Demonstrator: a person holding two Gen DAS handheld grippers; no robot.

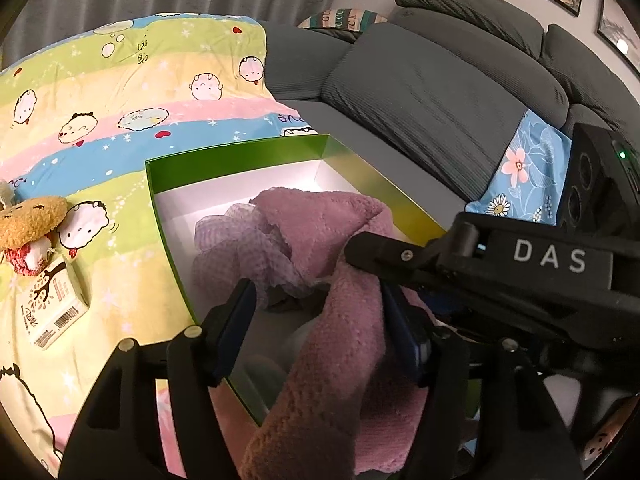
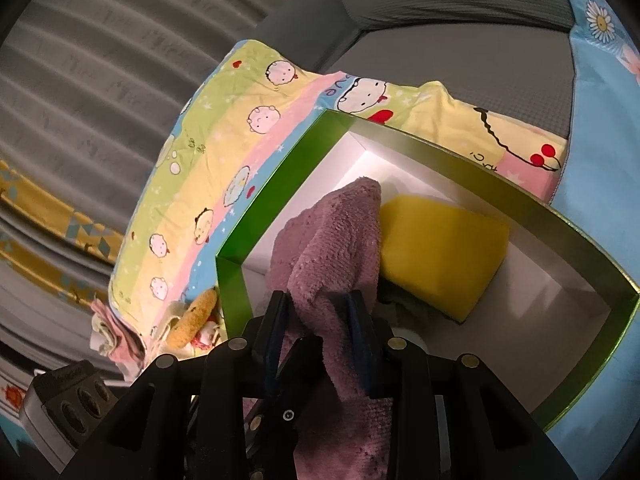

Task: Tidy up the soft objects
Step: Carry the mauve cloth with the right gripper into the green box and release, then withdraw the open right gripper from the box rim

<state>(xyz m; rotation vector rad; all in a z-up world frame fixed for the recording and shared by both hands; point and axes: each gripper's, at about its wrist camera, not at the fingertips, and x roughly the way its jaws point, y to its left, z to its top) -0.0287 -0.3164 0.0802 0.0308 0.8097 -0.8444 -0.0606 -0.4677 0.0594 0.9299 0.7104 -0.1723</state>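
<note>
Draping over the green box [image 1: 236, 152] at frame centre, the purple towel [image 2: 336, 240] sits clenched in the right gripper [image 2: 320, 312]; the left gripper [image 1: 316, 320] gapes released around it.

A mauve-pink fluffy terry towel [image 1: 320, 344] and a pale lilac mesh bath puff [image 1: 236, 240] fill a glossy green cardboard box [image 1: 240, 152] with a white interior; a bright yellow sponge block [image 2: 440, 248] lies on the box's right side. Beneath the box spreads a cotton sheet [image 1: 120, 92] striped pastel green, yellow, pink and blue, printed with round cartoon faces, red hearts and white stars. On the left lies a tan fuzzy plush toy [image 1: 28, 220] with a red-and-white knitted trim. On the far right, a dark grey ribbed sofa [image 1: 440, 88] carries a sky-blue floral cloth [image 1: 524, 172].
</note>
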